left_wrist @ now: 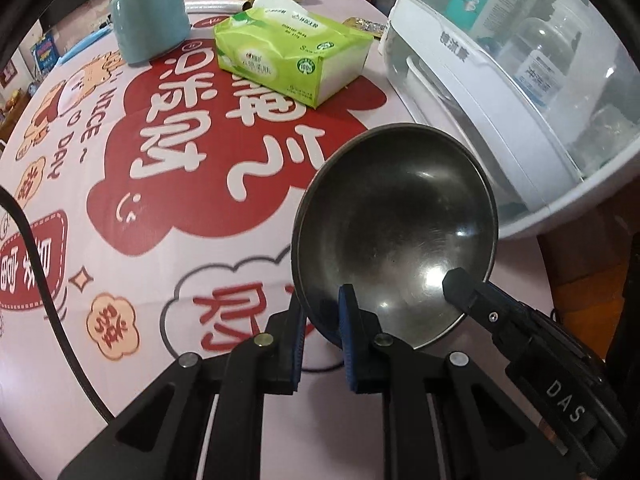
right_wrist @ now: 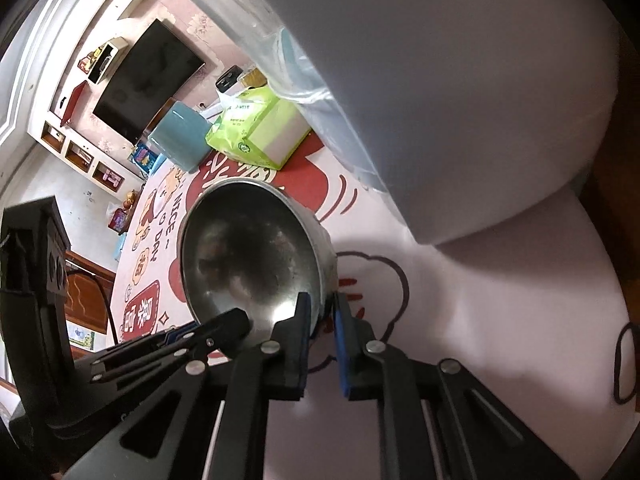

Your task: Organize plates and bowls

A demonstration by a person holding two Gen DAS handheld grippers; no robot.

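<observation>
Left wrist view, lower centre: both the left gripper (left_wrist: 322,326) and right gripper (left_wrist: 464,294) clamp the steel bowl (left_wrist: 394,236) rim, apparently steadying a two-handed lift off the table (left_wrist: 120,288).

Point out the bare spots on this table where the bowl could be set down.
Free: the printed tablecloth left of the round steel bowl, up to the green tissue pack and teal ceramic canister. Crowded: the right side, where the white cabinet with a clear lid sits close beside the bowl.
</observation>
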